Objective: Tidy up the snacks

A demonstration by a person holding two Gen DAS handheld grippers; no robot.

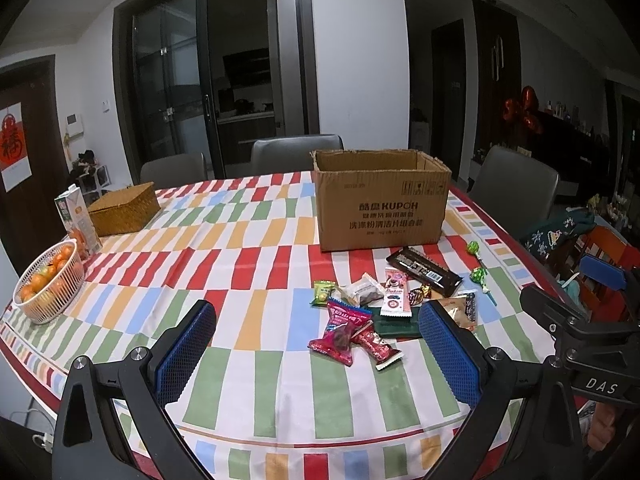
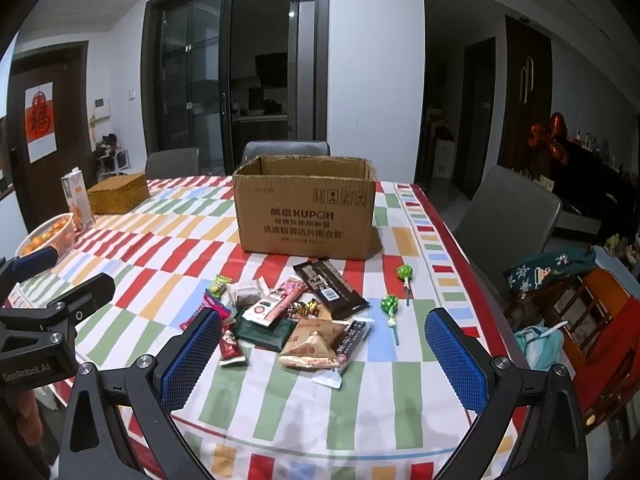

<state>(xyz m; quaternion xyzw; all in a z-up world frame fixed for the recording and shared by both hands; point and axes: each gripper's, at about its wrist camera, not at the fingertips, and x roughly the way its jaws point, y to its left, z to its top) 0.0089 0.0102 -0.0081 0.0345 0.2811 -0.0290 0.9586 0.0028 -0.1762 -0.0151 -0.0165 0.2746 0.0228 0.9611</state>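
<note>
A pile of wrapped snacks [image 1: 384,300] lies on the striped tablecloth in front of an open, empty-looking cardboard box [image 1: 380,200]. The pile holds red packets [image 1: 340,332], a dark chocolate bar [image 1: 424,270], a pink bar [image 1: 396,292] and two green lollipops [image 1: 478,276]. My left gripper [image 1: 316,348] is open and empty, hovering just short of the red packets. In the right wrist view the same pile [image 2: 296,316] and box [image 2: 306,212] show. My right gripper [image 2: 324,356] is open and empty above a tan packet [image 2: 314,344].
A white basket of oranges [image 1: 48,284], a juice carton [image 1: 76,216] and a woven box [image 1: 124,208] stand at the table's left. Grey chairs [image 1: 296,152] ring the far side and another stands at the right [image 2: 508,216]. A cluttered orange chair [image 2: 592,300] is by the right edge.
</note>
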